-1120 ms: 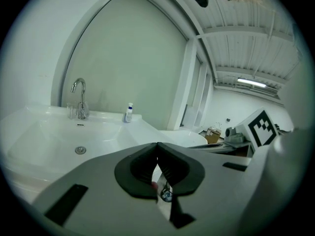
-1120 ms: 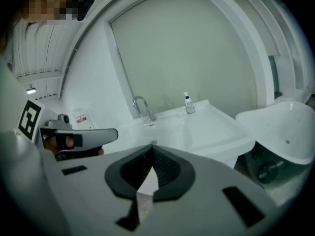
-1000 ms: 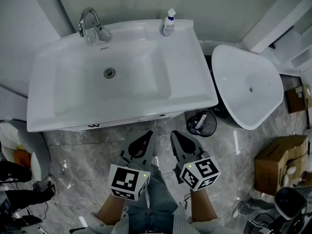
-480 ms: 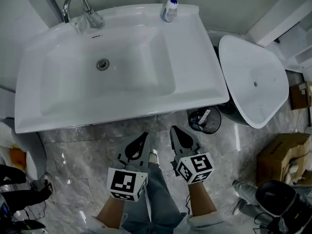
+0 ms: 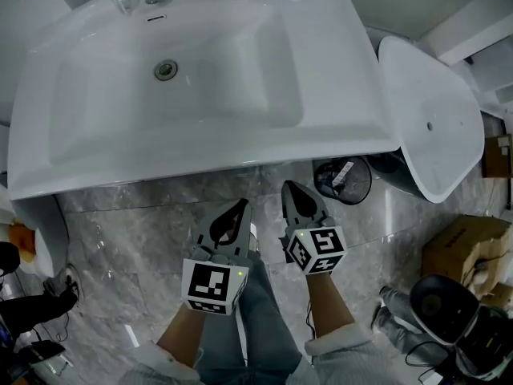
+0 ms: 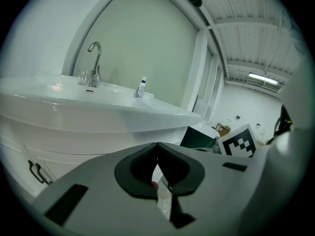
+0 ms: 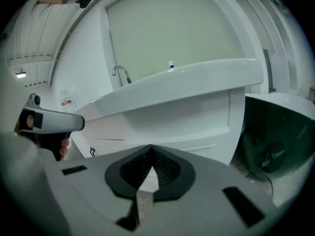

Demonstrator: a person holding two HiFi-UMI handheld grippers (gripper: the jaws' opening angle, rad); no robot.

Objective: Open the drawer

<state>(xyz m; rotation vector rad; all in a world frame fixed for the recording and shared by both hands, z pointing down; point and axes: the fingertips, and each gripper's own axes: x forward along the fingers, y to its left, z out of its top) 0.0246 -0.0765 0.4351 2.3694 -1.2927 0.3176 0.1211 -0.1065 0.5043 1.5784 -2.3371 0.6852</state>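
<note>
Left gripper [image 5: 240,207] and right gripper [image 5: 289,188] sit side by side just in front of the sink [image 5: 200,155], below its rim. Both have jaws pressed together, empty. The drawer [image 7: 211,144] is under the sink, touching neither gripper.

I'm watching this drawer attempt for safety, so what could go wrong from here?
1. Both the left tongs and the right tongs are shut and empty; they must open before the black handle will fit.
2. The sink rim overhangs the cabinet front and hides it from the head view, so the tongs could bump it.
</note>
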